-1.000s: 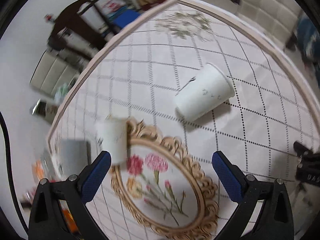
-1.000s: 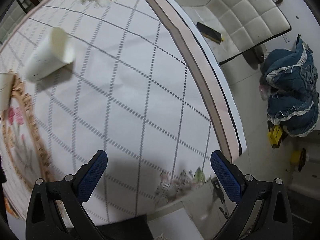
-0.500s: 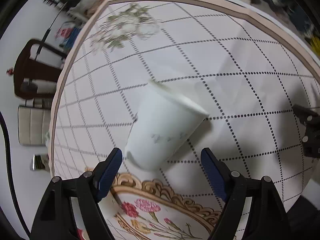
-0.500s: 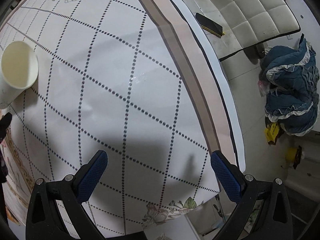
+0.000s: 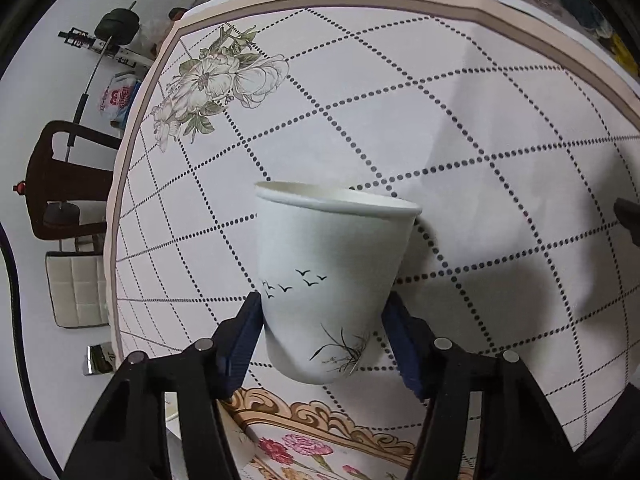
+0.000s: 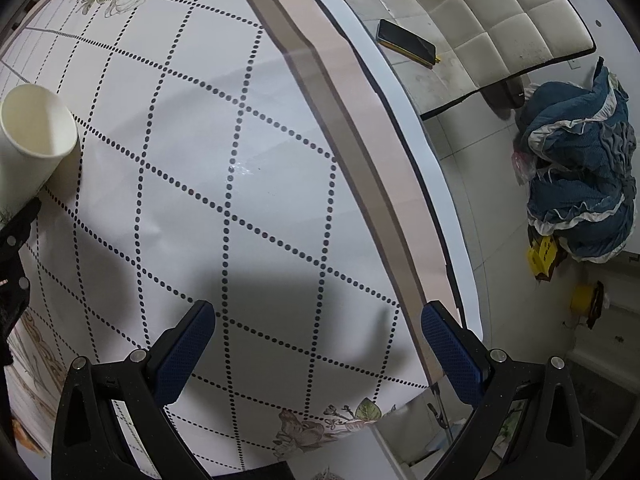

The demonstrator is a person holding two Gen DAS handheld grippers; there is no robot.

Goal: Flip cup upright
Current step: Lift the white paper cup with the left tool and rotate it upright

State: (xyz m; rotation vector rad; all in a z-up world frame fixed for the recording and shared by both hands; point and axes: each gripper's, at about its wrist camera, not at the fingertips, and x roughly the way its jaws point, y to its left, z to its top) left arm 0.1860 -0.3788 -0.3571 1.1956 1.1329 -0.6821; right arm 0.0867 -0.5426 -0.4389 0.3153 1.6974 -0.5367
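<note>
Moved: left gripper [image 5: 322, 334] has closed onto white paper cup with bird print [image 5: 332, 280].
Right gripper [image 6: 318, 354]: wide open, empty.
Progress: cup gripped, tilted; standing upright remains.

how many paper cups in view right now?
1 for certain: the paper cup, clamped in the left gripper, also seen at the left edge of the right wrist view. A white edge at the bottom of the left wrist view may be another; cannot tell.
</note>
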